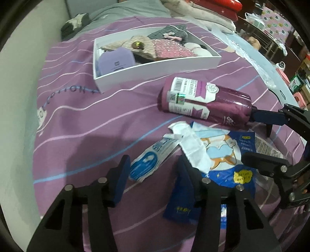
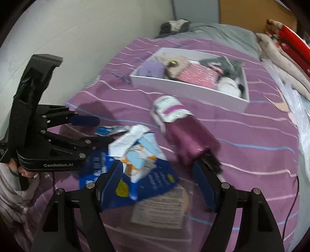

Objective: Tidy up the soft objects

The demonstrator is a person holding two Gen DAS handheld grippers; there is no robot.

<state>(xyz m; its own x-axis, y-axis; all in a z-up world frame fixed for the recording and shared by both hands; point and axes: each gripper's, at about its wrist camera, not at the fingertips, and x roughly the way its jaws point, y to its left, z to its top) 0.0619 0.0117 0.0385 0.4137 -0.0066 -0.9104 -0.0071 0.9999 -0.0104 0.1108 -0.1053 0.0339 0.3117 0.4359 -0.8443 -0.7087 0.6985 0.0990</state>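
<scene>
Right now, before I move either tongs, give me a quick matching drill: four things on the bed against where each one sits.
Things:
1. maroon package
2. lilac pouch
3. blue dog-print pack
4. grey bedding

Places:
A. inside the white box, at its left end
B. lying on the purple sheet between box and blue pack
C. beyond the box, at the far end of the bed
D. nearest both tongs, under a white wrapper

Pairs: 1-B, 2-A, 3-D, 4-C
</scene>
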